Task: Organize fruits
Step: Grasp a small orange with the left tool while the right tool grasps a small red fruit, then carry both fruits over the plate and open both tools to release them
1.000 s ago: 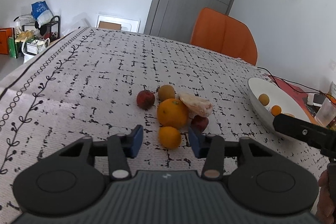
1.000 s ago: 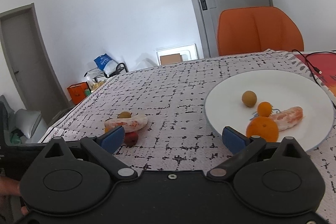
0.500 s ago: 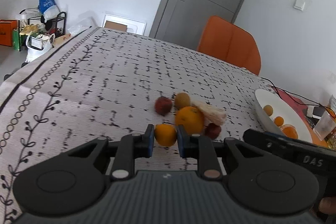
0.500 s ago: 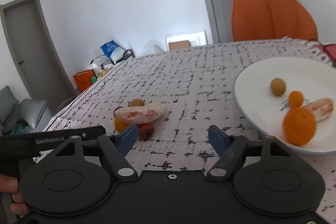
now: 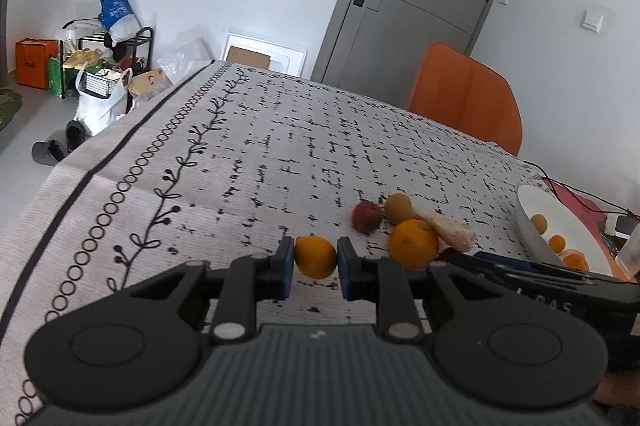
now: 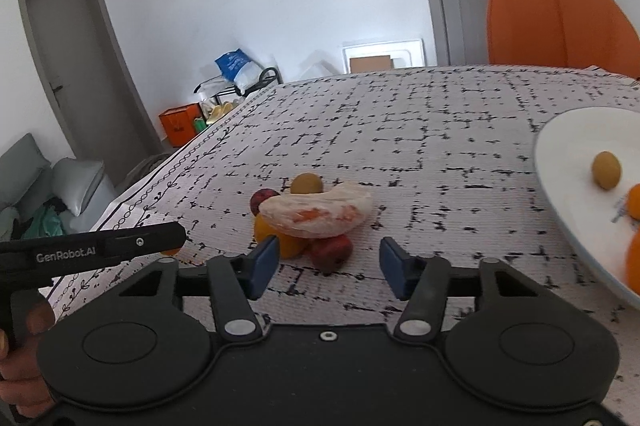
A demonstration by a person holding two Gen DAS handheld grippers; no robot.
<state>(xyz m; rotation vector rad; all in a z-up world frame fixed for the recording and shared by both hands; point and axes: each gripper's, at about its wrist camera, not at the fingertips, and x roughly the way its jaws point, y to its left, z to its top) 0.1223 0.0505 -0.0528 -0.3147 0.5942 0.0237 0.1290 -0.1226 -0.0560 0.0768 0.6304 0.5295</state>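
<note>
My left gripper [image 5: 315, 263] is shut on a small orange [image 5: 315, 257] and holds it above the tablecloth. Behind it lie a large orange [image 5: 413, 244], a red fruit [image 5: 367, 217], a tan round fruit [image 5: 398, 207] and a peeled pomelo piece [image 5: 444, 228]. My right gripper [image 6: 328, 268] is open and empty, just in front of a small red fruit [image 6: 332, 252] under the pomelo piece [image 6: 316, 212]. A white plate [image 6: 568, 194] at right holds a tan fruit [image 6: 606, 170] and oranges.
An orange chair [image 5: 466, 102] stands at the table's far edge. Cables and a red item [image 5: 576, 198] lie behind the plate [image 5: 560, 222]. The table's left edge [image 5: 80, 186] drops off to the floor, with bags and a rack [image 5: 104, 66] beyond.
My left gripper closed on the small orange and lifted it away from the pile. My right gripper moved left from the plate toward the pile of fruit, still open.
</note>
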